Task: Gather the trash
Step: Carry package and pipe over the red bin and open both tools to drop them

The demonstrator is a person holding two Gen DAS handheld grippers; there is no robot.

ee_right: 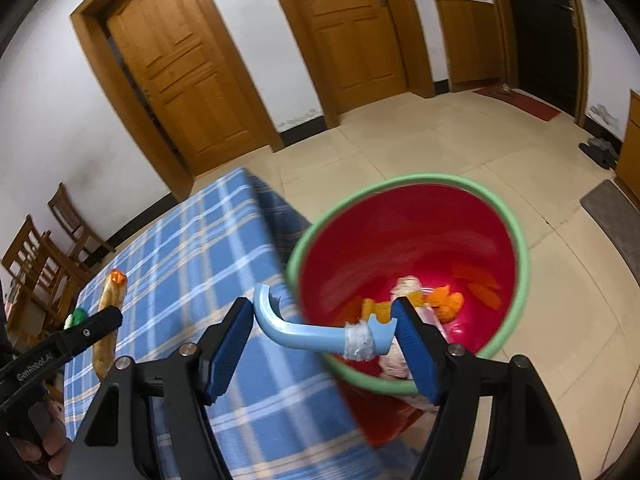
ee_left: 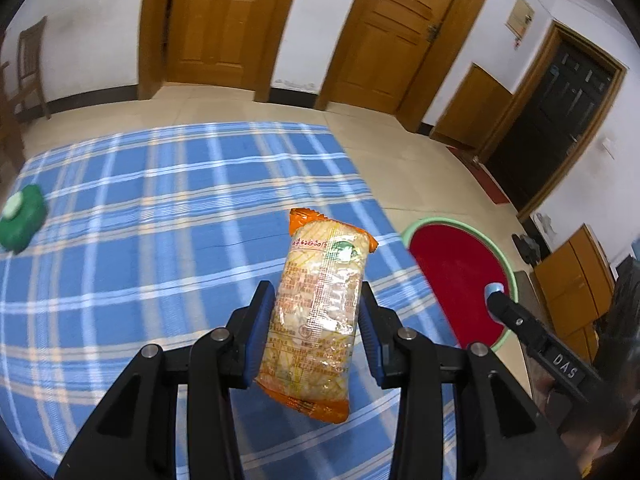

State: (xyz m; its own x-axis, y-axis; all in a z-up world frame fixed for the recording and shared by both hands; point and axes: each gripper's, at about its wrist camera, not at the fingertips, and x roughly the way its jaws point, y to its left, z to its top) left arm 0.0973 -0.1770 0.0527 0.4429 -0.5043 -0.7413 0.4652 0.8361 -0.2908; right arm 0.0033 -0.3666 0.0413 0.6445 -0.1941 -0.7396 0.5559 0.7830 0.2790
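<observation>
The table under its blue-and-white plaid cloth [ee_left: 160, 208] fills most of the room's middle, and the red plastic bucket with a pale green rim [ee_right: 516, 224] hangs just off its corner, where anything lifted from the cloth can go straight in. Orange scraps and crumpled wrappers already lie at the bucket's bottom, so I judge the collecting well under way.

The right gripper [ee_right: 324, 344] bears the bucket by its light blue plastic handle [ee_right: 304, 330], which has a wad of whitish tape around it; the handle spans the gap between the blue pads, so the bucket swings below them.

The left gripper [ee_left: 316, 332] is clenched on a clear-and-orange plastic snack packet [ee_left: 320, 304], pinched by its long sides and carried above the cloth, not yet over the bucket. Its printing is too small to read.

A green soft pack with a white lid [ee_left: 22, 218] waits at the cloth's far edge.

"DAS" and "GenRobot.AI" are lettered on the gripper bodies.
</observation>
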